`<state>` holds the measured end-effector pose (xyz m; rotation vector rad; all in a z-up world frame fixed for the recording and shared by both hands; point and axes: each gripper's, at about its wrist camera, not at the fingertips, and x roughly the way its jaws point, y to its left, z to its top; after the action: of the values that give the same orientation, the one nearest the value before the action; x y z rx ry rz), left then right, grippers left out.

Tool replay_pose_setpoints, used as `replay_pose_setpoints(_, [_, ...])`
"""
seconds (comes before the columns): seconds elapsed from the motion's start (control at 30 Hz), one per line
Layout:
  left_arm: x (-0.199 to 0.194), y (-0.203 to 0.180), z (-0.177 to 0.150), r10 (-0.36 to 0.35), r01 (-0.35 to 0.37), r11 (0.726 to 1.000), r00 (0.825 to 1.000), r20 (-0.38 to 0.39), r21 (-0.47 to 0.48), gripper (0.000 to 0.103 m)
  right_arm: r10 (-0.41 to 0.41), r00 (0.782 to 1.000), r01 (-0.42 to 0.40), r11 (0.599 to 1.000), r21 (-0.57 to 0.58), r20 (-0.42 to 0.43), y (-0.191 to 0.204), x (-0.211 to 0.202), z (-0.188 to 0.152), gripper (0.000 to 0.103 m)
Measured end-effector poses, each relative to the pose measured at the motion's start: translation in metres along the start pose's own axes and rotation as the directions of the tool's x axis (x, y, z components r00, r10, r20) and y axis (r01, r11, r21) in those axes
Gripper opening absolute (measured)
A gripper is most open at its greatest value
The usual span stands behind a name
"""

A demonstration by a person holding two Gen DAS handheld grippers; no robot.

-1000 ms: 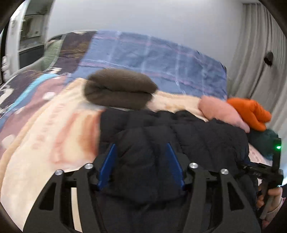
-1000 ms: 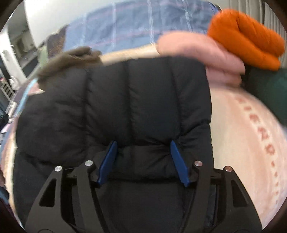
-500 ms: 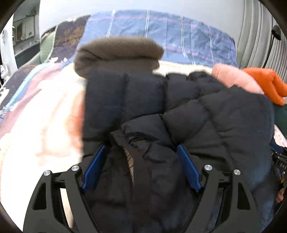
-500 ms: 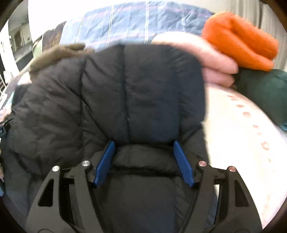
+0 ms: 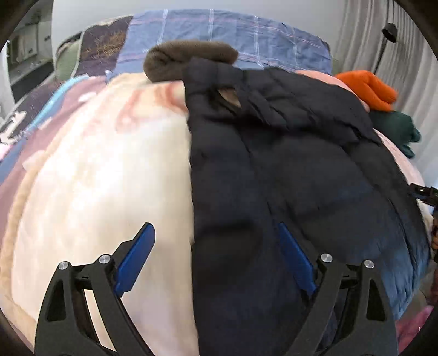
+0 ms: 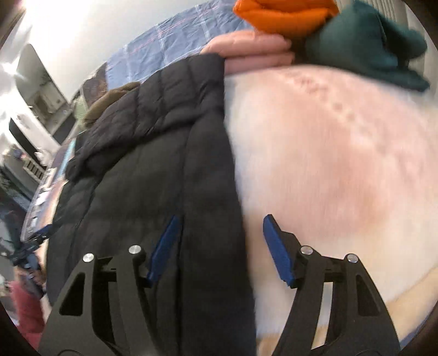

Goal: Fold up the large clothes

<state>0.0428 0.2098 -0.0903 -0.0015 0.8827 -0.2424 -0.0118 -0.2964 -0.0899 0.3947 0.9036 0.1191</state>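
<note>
A black quilted puffer jacket (image 5: 287,169) lies folded on a cream and pink blanket (image 5: 104,175) on a bed. My left gripper (image 5: 216,252) is open over the jacket's near left edge, its jaws wide apart and holding nothing. In the right wrist view the jacket (image 6: 153,164) fills the left half. My right gripper (image 6: 219,246) is open over the jacket's near right edge, empty. The right gripper's tip also shows at the right edge of the left wrist view (image 5: 425,191).
A folded brown garment (image 5: 189,59) lies behind the jacket. Folded pink (image 6: 254,52), orange (image 6: 284,13) and dark green (image 6: 366,43) garments are stacked at the far right. A blue plaid cover (image 5: 232,35) lies at the bed's head, curtains (image 5: 369,41) to the right.
Both grippers have opened and let go of the jacket, which now lies flat folded on the blanket. Each gripper has drawn back and outward toward its side edge.
</note>
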Motion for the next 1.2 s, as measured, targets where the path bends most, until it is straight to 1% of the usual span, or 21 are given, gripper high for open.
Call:
replay_pose_setpoints(0.1, [-0.012,-0.003,-0.015,-0.056,0.056,0.998,0.998,-0.001,0.006,0.083,0.021,1.0,-0.021,1.0,-0.006,-0.008,0.003,-0.009,-0.021,0.066])
replay_pose_setpoints(0.2, [-0.011,-0.008,-0.029,-0.089,0.089,0.996,0.995,-0.04,0.009,0.077,0.05,0.999,-0.05,0.999,-0.004,-0.013,0.002,-0.018,-0.037,0.066])
replay_pose_setpoints(0.3, [-0.011,-0.016,-0.04,-0.095,0.095,0.995,0.995,-0.038,0.005,0.075,0.086,0.996,-0.086,0.996,0.003,-0.021,-0.003,-0.025,-0.048,0.066])
replay_pose_setpoints(0.37, [-0.015,-0.016,-0.044,-0.125,0.125,0.992,0.992,-0.031,-0.014,0.075,0.111,0.993,-0.111,0.994,0.005,-0.026,-0.004,-0.029,-0.051,0.064])
replay_pose_setpoints(0.5, [-0.026,-0.018,-0.059,-0.184,0.183,0.983,0.983,-0.025,-0.025,0.075,0.225,0.973,-0.224,0.974,0.026,-0.043,-0.008,-0.041,-0.072,0.062])
replay_pose_setpoints(0.57, [-0.034,-0.02,-0.069,-0.211,0.21,0.977,0.977,-0.019,-0.04,0.074,0.25,0.967,-0.249,0.968,0.028,-0.039,-0.009,-0.044,-0.077,0.061])
replay_pose_setpoints(0.63, [-0.039,-0.021,-0.073,-0.211,0.21,0.976,0.978,-0.008,-0.056,0.063,0.283,0.958,-0.282,0.959,0.036,-0.045,-0.008,-0.046,-0.079,0.058])
replay_pose_setpoints(0.67, [-0.041,-0.021,-0.073,-0.205,0.205,0.977,0.979,0.001,-0.064,0.057,0.29,0.956,-0.288,0.957,0.034,-0.049,-0.007,-0.047,-0.078,0.053])
replay_pose_setpoints(0.7, [-0.043,-0.023,-0.073,-0.203,0.203,0.976,0.979,0.009,-0.076,0.043,0.29,0.955,-0.289,0.957,0.028,-0.055,-0.005,-0.048,-0.077,0.049])
replay_pose_setpoints(0.73, [-0.044,-0.024,-0.073,-0.201,0.202,0.976,0.979,0.014,-0.086,0.027,0.283,0.958,-0.282,0.959,0.024,-0.051,-0.004,-0.048,-0.075,0.03])
replay_pose_setpoints(0.77, [-0.045,-0.024,-0.071,-0.198,0.199,0.975,0.98,0.02,-0.097,0.021,0.281,0.959,-0.28,0.959,0.033,-0.042,-0.003,-0.049,-0.071,0.014])
replay_pose_setpoints(0.8, [-0.047,-0.025,-0.067,-0.191,0.193,0.975,0.981,0.029,-0.108,0.012,0.289,0.957,-0.288,0.956,0.049,-0.03,-0.004,-0.049,-0.068,0.011])
replay_pose_setpoints(0.83, [-0.048,-0.025,-0.064,-0.19,0.194,0.974,0.981,0.037,-0.117,0.009,0.299,0.954,-0.298,0.952,0.067,-0.011,-0.004,-0.05,-0.064,0.009])
replay_pose_setpoints(0.9, [-0.058,-0.025,-0.055,-0.198,0.206,0.97,0.977,0.074,-0.127,0.007,0.319,0.947,-0.321,0.944,0.072,0.036,-0.003,-0.059,-0.056,0.007])
replay_pose_setpoints(0.97, [-0.079,-0.026,-0.043,-0.209,0.225,0.968,0.968,0.141,-0.114,0.006,0.352,0.931,-0.358,0.932,0.058,0.09,0.0,-0.075,-0.047,0.006])
replay_pose_setpoints(1.0, [-0.095,-0.029,-0.035,-0.194,0.214,0.973,0.962,0.193,-0.091,0.006,0.37,0.919,-0.378,0.925,0.04,0.134,0.003,-0.09,-0.04,0.006])
replay_pose_setpoints(1.03, [-0.107,-0.031,-0.03,-0.182,0.204,0.976,0.955,0.234,-0.075,0.006,0.375,0.913,-0.384,0.923,0.029,0.159,0.003,-0.099,-0.037,0.005])
replay_pose_setpoints(1.07, [-0.12,-0.034,-0.025,-0.174,0.198,0.978,0.944,0.282,-0.06,0.006,0.383,0.902,-0.392,0.92,0.01,0.199,0.005,-0.114,-0.031,0.005])
replay_pose_setpoints(1.1, [-0.133,-0.036,-0.02,-0.174,0.2,0.979,0.928,0.328,-0.045,0.006,0.39,0.894,-0.4,0.916,0.0,0.222,0.007,-0.122,-0.029,0.005])
replay_pose_setpoints(1.13, [-0.151,-0.04,-0.016,-0.182,0.206,0.978,0.902,0.392,-0.021,0.006,0.402,0.881,-0.412,0.911,-0.011,0.25,0.007,-0.132,-0.027,0.005])
replay_pose_setpoints(1.2, [-0.173,-0.045,-0.012,-0.183,0.206,0.979,0.873,0.451,-0.001,0.006,0.429,0.85,-0.44,0.897,-0.035,0.307,0.008,-0.157,-0.024,0.005])
